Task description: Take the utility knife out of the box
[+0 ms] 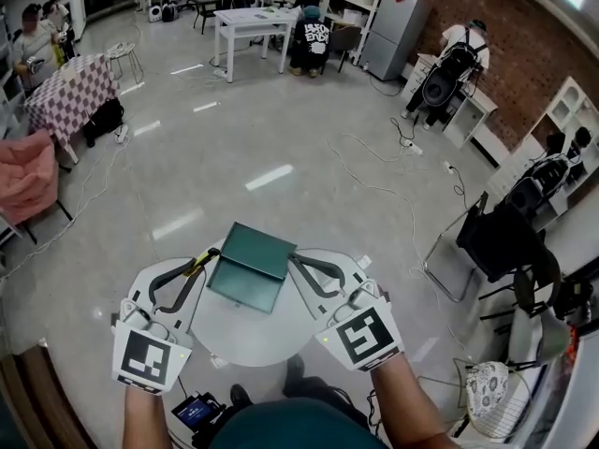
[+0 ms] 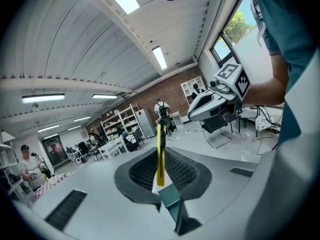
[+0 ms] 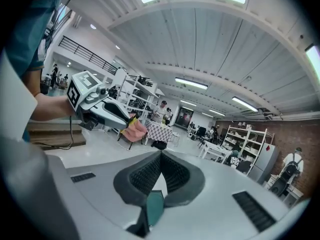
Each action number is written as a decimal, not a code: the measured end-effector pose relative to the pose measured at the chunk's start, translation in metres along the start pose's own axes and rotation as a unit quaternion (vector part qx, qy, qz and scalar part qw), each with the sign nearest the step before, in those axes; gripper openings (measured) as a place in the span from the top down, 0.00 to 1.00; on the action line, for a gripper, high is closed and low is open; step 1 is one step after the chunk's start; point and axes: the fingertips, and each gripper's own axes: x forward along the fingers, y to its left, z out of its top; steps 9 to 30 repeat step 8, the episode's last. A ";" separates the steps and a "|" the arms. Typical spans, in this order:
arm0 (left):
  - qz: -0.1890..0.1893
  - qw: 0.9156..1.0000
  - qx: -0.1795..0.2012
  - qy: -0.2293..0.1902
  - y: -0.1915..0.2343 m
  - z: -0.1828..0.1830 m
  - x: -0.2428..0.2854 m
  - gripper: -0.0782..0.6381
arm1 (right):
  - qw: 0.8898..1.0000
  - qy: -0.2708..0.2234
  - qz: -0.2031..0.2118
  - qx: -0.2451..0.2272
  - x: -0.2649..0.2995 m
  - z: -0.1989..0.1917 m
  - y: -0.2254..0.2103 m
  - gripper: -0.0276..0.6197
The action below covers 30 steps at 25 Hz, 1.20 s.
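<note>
My left gripper (image 1: 204, 258) (image 2: 162, 151) is shut on a yellow utility knife (image 1: 197, 266) (image 2: 160, 154). The knife stands upright between the pads, and its dark tip sticks out past them. A dark green box (image 1: 248, 269) lies between the two grippers, over a round white table (image 1: 248, 342). It shows as a green patch low in the left gripper view (image 2: 170, 198) and in the right gripper view (image 3: 154, 206). My right gripper (image 1: 295, 258) (image 3: 161, 154) has its pads together, tips at the box's right edge. No grip on the box shows.
A dark folding chair (image 1: 468, 251) stands on the right, and cables trail across the grey floor. On the left are a pink chair (image 1: 23, 181) and a checkered table (image 1: 70, 87). People work at a white table (image 1: 253, 21) and shelves far back.
</note>
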 end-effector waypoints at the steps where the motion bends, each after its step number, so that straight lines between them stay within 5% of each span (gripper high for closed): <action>1: 0.000 1.000 0.000 -0.001 0.003 0.000 -0.003 0.81 | 1.000 0.000 -0.001 -0.001 0.001 0.004 0.001 0.90; 30: -0.001 1.000 0.000 -0.001 0.003 -0.007 -0.025 0.81 | 1.000 0.000 -0.003 0.000 -0.002 0.013 0.022 0.90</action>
